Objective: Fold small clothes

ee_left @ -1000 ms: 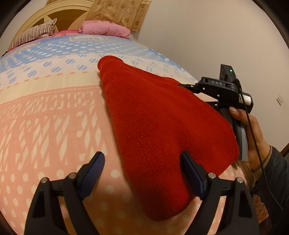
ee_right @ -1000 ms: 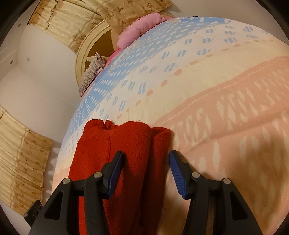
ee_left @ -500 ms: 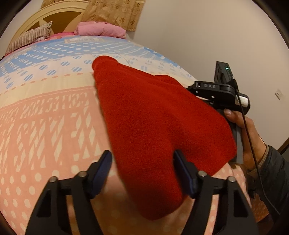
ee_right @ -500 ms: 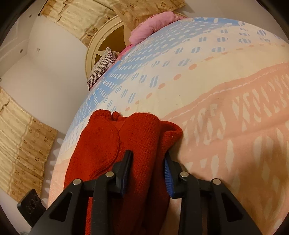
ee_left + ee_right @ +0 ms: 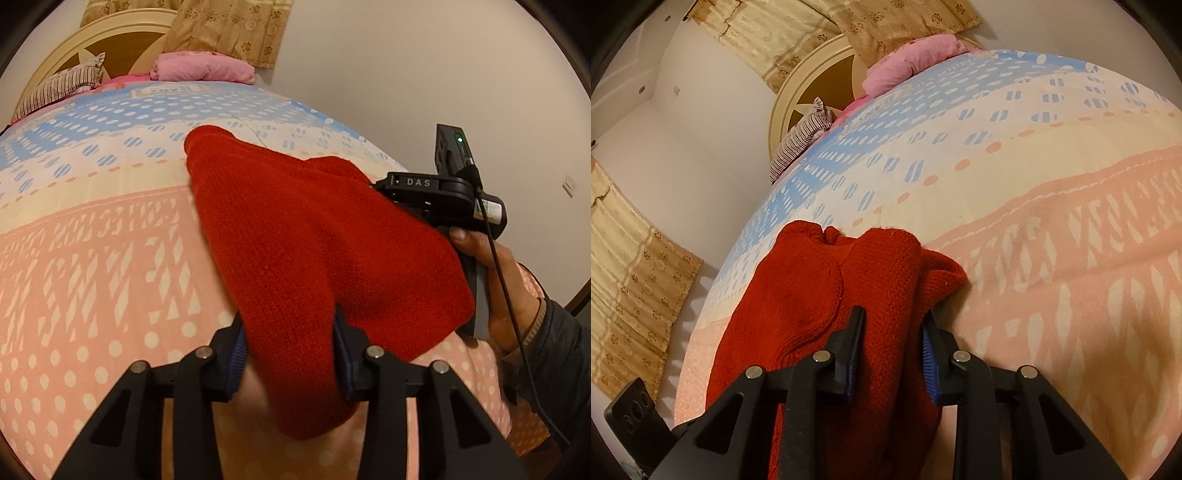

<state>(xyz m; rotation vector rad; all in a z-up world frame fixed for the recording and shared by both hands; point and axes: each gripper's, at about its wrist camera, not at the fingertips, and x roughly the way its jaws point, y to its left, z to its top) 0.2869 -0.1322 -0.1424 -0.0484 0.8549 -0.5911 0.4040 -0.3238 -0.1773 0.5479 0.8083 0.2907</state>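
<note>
Both pairs of fingers are pressed on cloth: the left gripper (image 5: pixel 290 360) has its two blue-padded fingers (image 5: pixel 238 356) clamped on the near end of the red knitted garment (image 5: pixel 314 240), and the right gripper (image 5: pixel 892 349) has its fingers (image 5: pixel 929 347) closed on a thick bunch of the same garment (image 5: pixel 820 295) at another edge. The garment lies on the bed (image 5: pixel 92 258), on the pink patterned part of the cover, and its far end reaches the cream band near the blue dotted zone. Seen from the right wrist, the cloth beside the garment's pinched edge is already in several layers, with a rounded flap lying on top, so I judge that at least one fold is made. From the left wrist the garment looks like one long flat piece with one narrow end. What is left, I think, is to bring the held ends over and to smooth the bundle. Beyond the garment, at the head of the bed, are a pink pillow (image 5: pixel 203 68) and a striped pillow (image 5: pixel 61 88).
</note>
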